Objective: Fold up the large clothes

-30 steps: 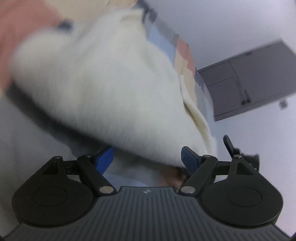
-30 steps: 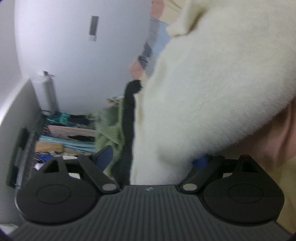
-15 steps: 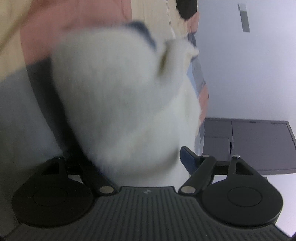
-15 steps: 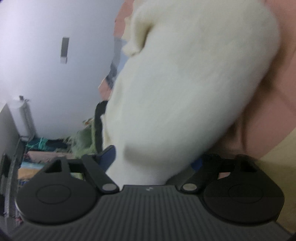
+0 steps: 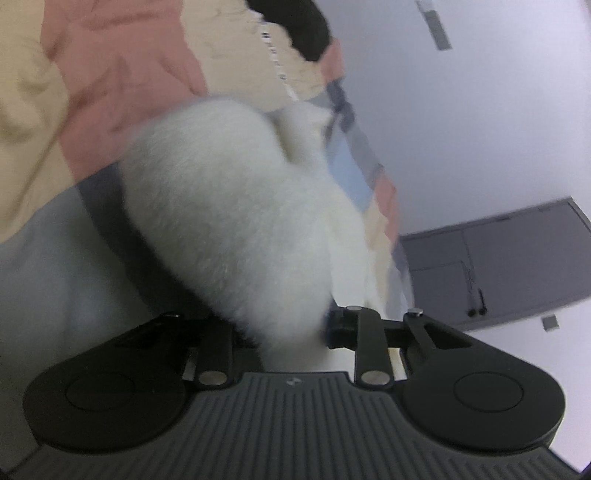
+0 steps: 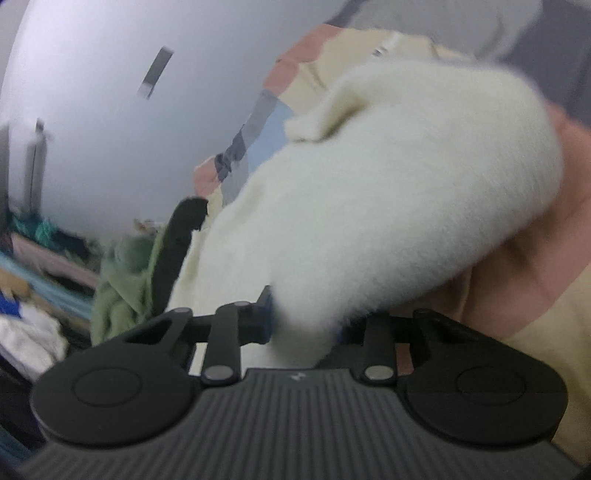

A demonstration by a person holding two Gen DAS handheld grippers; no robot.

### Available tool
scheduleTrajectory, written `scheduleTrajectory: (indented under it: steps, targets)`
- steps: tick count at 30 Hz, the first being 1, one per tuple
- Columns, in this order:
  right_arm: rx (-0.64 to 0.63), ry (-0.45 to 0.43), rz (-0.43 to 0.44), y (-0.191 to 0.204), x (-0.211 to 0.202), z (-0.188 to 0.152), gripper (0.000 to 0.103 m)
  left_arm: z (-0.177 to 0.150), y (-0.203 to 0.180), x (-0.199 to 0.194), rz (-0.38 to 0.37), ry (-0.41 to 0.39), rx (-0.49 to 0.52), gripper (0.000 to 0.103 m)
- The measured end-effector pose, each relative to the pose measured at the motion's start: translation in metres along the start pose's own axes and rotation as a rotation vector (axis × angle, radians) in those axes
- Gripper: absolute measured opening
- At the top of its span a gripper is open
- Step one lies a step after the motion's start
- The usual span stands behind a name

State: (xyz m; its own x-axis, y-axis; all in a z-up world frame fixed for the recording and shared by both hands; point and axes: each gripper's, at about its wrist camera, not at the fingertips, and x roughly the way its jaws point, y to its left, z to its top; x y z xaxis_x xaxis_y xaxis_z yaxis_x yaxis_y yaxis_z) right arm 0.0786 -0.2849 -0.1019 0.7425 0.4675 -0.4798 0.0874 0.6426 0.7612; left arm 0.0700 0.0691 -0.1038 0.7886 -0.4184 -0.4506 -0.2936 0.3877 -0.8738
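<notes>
A thick white fleece garment [image 5: 236, 221] fills the middle of the left wrist view and bulges toward the camera. My left gripper [image 5: 291, 332] is shut on a fold of it; the fingertips are hidden in the fleece. The same fleece garment [image 6: 388, 206] fills the right wrist view. My right gripper [image 6: 303, 328] is shut on another part of it. The garment hangs between the two grippers above a patchwork bedspread [image 5: 110, 74] in pink, cream and grey.
A black item [image 5: 299, 29] lies at the far end of the bedspread. A grey cabinet [image 5: 498, 266] stands by the wall. A green garment [image 6: 125, 280] and a heap of clothes [image 6: 33, 295] lie at the left of the right wrist view.
Both grippers have closed on the white fleece; earlier their blue pads stood apart around it. The views have swung, and the fleece is now bunched up between the fingers.
</notes>
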Motion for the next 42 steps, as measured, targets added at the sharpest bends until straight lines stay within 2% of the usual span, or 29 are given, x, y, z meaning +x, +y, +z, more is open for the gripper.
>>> scheduleTrajectory:
  steps: [6, 11, 14, 16, 17, 18, 20, 21, 26, 33, 38, 42]
  targets:
    - [-0.065, -0.029, 0.009, 0.016, -0.045, -0.001, 0.033, -0.020, -0.010, -0.044, -0.040, 0.026, 0.052, 0.032]
    - [-0.140, -0.036, 0.030, 0.034, -0.085, -0.015, 0.033, -0.041, -0.002, -0.093, -0.058, 0.035, 0.112, 0.032]
    - [-0.197, -0.024, 0.024, 0.040, -0.097, -0.021, 0.033, -0.047, 0.010, -0.104, -0.048, 0.055, 0.092, 0.033]
    - [-0.204, -0.010, 0.015, 0.038, -0.098, -0.025, 0.033, -0.044, 0.015, -0.098, -0.036, 0.081, 0.071, 0.035]
    - [-0.206, -0.003, 0.005, 0.036, -0.096, -0.025, 0.033, -0.042, 0.018, -0.095, -0.030, 0.101, 0.059, 0.040]
    - [-0.199, 0.005, -0.005, 0.034, -0.094, -0.025, 0.033, -0.041, 0.019, -0.091, -0.030, 0.121, 0.055, 0.052]
    - [-0.183, 0.017, -0.017, 0.030, -0.090, -0.023, 0.033, -0.039, 0.017, -0.081, -0.036, 0.158, 0.068, 0.068]
    - [-0.179, 0.021, -0.018, 0.030, -0.090, -0.024, 0.034, -0.039, 0.016, -0.078, -0.037, 0.169, 0.076, 0.070]
    - [-0.217, 0.041, -0.028, 0.040, -0.089, -0.019, 0.038, -0.034, -0.005, -0.075, -0.044, 0.151, 0.153, 0.071]
    - [-0.225, 0.054, 0.010, 0.060, -0.074, 0.010, 0.049, -0.001, -0.048, -0.055, -0.062, 0.116, 0.284, 0.071]
    - [-0.257, 0.049, 0.044, 0.078, -0.040, 0.035, 0.054, 0.034, -0.072, -0.015, -0.012, 0.087, 0.393, 0.072]
    - [-0.275, 0.067, 0.043, 0.078, -0.005, 0.050, 0.055, 0.057, -0.069, 0.028, 0.007, 0.102, 0.465, 0.073]
